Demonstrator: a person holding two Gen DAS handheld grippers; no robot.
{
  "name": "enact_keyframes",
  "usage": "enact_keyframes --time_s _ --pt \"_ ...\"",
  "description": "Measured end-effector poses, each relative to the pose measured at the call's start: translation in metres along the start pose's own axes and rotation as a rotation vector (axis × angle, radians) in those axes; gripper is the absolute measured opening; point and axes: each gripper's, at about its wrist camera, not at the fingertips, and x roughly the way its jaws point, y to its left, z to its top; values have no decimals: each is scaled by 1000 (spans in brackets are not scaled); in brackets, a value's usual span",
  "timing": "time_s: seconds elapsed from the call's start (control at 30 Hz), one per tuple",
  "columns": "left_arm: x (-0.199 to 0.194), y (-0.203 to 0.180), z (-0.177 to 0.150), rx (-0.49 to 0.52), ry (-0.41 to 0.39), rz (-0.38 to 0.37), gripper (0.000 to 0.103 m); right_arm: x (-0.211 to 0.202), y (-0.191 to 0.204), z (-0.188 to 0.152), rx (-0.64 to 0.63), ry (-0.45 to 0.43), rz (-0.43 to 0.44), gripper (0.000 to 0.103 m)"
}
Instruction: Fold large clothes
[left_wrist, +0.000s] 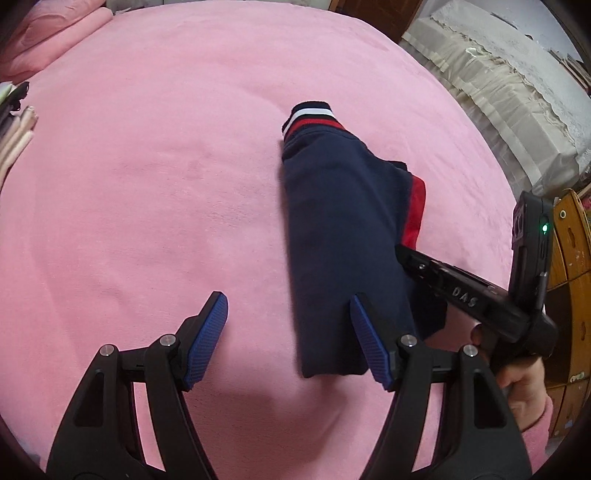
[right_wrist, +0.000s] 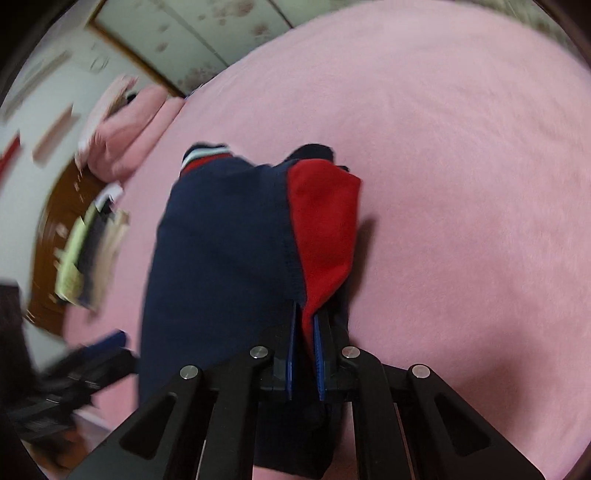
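The folded navy-blue fleece garment with a red panel and striped cuff (left_wrist: 343, 236) is lying on the pink plush bedspread (left_wrist: 147, 184). The right gripper (right_wrist: 305, 325) is pinching its red edge; the left gripper (left_wrist: 290, 314) is hovering with jaws apart, holding nothing. Lifting 1-sided is likely risking the fold unravelling.

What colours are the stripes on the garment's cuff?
Navy, white and red on the cuff, clearest in the left wrist view.

A big bed with a soft pink blanket (left_wrist: 147, 184) fills the room. Pink pillows (left_wrist: 48, 40) sit at one corner. A cloth-covered box (left_wrist: 498, 92) stands beside the bed.
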Motion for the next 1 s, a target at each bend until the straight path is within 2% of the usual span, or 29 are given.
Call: enact_keyframes --time_s 0.2,0.3,0.37,0.43,0.5,0.53,0.57,0.63,0.77,0.87,0.9,0.97,1.0 --pt "-12 0 2 32 -2 23 66 -31 7 1 -8 -40 20 9" --pt "-20 -2 13 57 -19 40 66 -63 22 4 -66 -102 -54 9" --pt "-24 -2 28 47 -31 8 66 -78 30 11 -109 -134 -76 9" --pt "-24 -2 44 28 -35 -32 66 -87 33 21 -114 -150 -21 9" --pt "-13 -2 63 9 -19 -62 65 -82 28 36 -82 -124 63 9" --pt "-8 -3 69 3 -9 -70 52 -76 28 42 -71 -107 87 9" --pt "1 -3 75 -4 6 -64 31 -61 28 46 -59 -76 118 9" --pt "16 -5 84 0 25 -40 19 -35 30 52 -35 -38 132 9" --pt "35 -4 95 12 -3 -27 18 0 25 50 13 -26 119 5" --pt "41 3 96 10 -33 -62 18 12 16 42 -4 -93 66 1" --pt "40 6 95 -2 -35 -79 18 23 13 41 10 -104 57 0" --pt "40 11 92 -12 -32 -79 18 30 -2 41 90 -94 97 0" --pt "37 13 91 -14 -28 -74 18 28 -5 41 109 -99 80 0"
